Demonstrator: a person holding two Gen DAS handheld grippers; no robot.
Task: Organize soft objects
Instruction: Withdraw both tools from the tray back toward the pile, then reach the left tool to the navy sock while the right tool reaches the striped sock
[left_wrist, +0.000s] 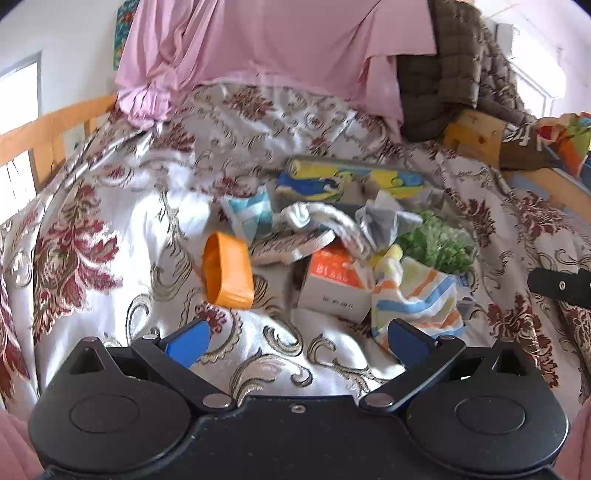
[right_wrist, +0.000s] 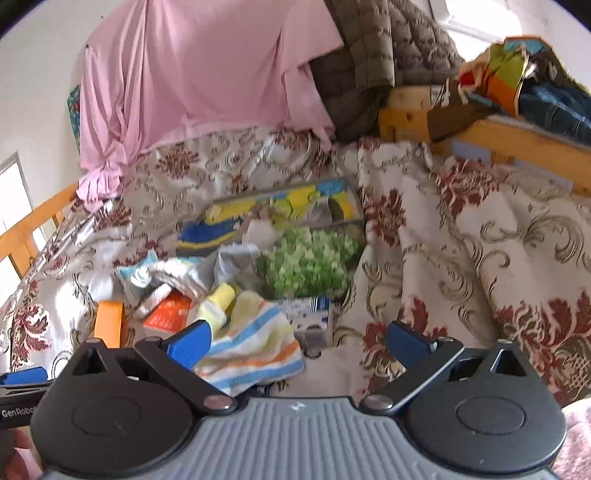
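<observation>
On the bed, over a floral bedspread (left_wrist: 110, 206), a heap of soft things lies in a hollow of the cloth: a striped towel (left_wrist: 417, 295) at the near right, a grey-and-white sock (left_wrist: 328, 218) draped over an orange-and-white box (left_wrist: 332, 280), a green leafy bunch (left_wrist: 436, 240) behind, and an orange band (left_wrist: 227, 275) standing apart at the left. Both grippers hover above the bedding, empty. The left gripper (left_wrist: 295, 338) has its blue fingers spread wide over bare bedspread, just short of the box. The right gripper (right_wrist: 297, 339) is equally wide open, its left finger (right_wrist: 190, 345) overlapping the towel's edge in view.
</observation>
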